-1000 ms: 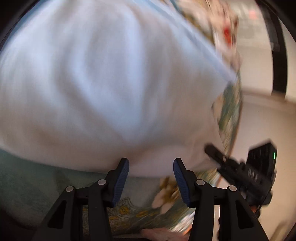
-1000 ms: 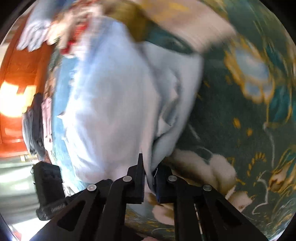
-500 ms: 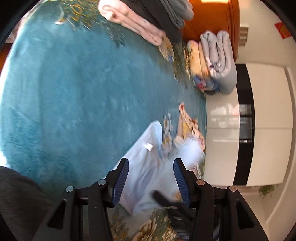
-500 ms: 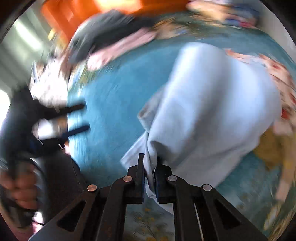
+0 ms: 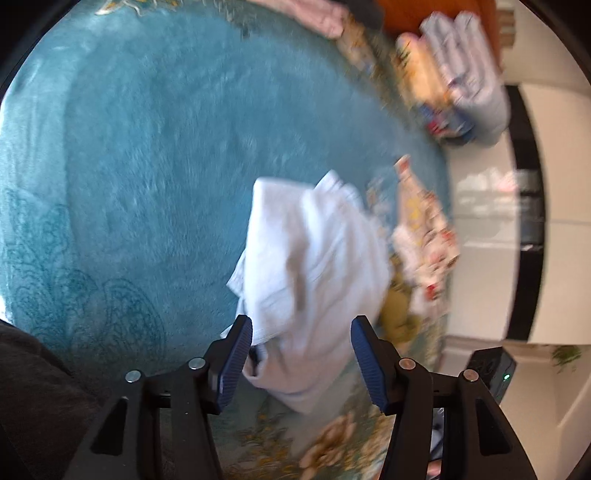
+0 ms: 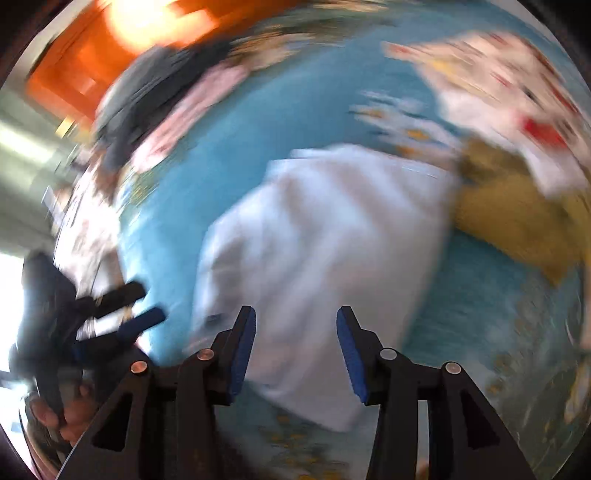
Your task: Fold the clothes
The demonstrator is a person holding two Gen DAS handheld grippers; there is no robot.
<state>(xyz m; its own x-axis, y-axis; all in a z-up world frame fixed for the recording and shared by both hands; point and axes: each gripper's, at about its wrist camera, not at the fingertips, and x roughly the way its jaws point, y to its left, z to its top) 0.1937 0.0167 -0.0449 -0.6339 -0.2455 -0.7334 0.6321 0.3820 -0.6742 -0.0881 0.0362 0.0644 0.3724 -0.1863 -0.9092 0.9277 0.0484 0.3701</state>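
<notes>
My left tongs are opening a little more, and the blue pads stand well apart. Between them I see the white garment, but the pads do not press on it; it lies below them on the blue carpet. My right tongs are also opening at this moment, and nothing is clamped between their pads. The white garment lies loose and crumpled under them on the carpet.

Just beside the white garment there is a yellow cloth, and next to that a white cloth with a red pattern. At the far edge of the carpet lies a pile of pink and dark clothes, very blurred. In the left view, a stack of folded things stands at the carpet edge, before an orange wooden cabinet. In the right view I see my left tongs at the left side, with my hand on the handle.
</notes>
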